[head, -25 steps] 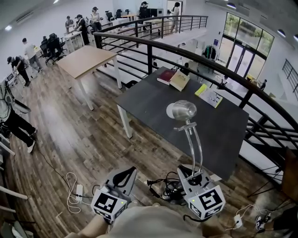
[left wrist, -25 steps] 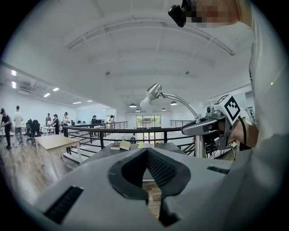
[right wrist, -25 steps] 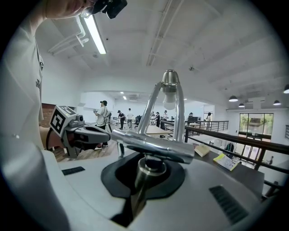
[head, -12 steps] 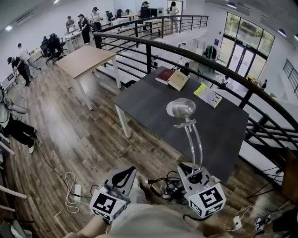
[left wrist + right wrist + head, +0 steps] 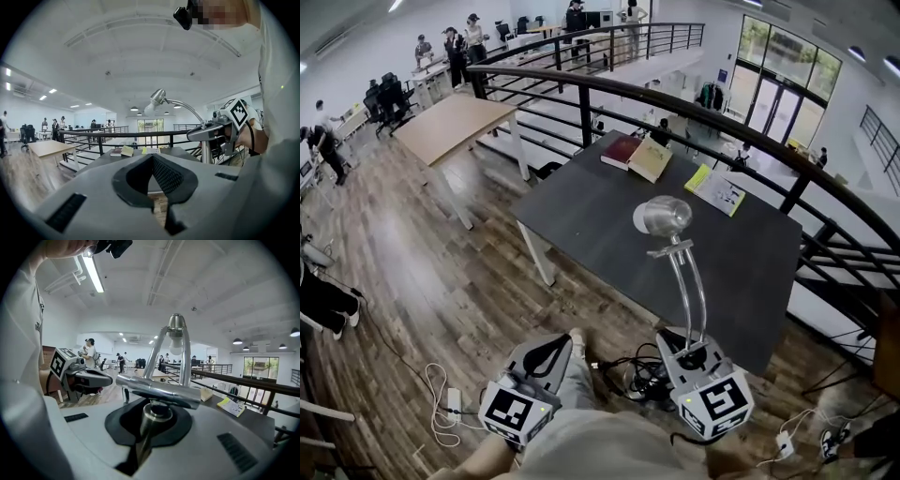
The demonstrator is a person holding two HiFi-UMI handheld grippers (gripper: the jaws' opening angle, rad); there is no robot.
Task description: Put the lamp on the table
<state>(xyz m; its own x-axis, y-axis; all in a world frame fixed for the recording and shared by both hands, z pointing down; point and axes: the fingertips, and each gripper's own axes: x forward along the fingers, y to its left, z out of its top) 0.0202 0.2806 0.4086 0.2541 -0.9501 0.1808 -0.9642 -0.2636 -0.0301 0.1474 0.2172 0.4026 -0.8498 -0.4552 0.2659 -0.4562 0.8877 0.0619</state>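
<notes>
Closest in, the right claw (image 5: 692,359) was clamped shut on the lamp (image 5: 666,217), low on its chrome stem. It held the lamp upright in the air, just short of the table's (image 5: 591,211) near edge. The left claw (image 5: 546,361) was beside it, jaws together with nothing between them.

Only the right gripper view showed the stem pinched between the pads, under a chrome crossbar. Only the left gripper view showed the lamp's curved neck side-on. Only the head view showed the cables (image 5: 642,380) tangled on the floor (image 5: 441,272) below both claws.

The dark table stood on wooden planks against a black railing (image 5: 675,98). Two books (image 5: 639,157) lay at its far edge, and a yellow booklet (image 5: 717,189) lay near its far right corner. Farther left stood a pale wooden table (image 5: 450,122). Beyond it, people (image 5: 459,47) stood at desks along the far wall of the bright, white-ceilinged room.
</notes>
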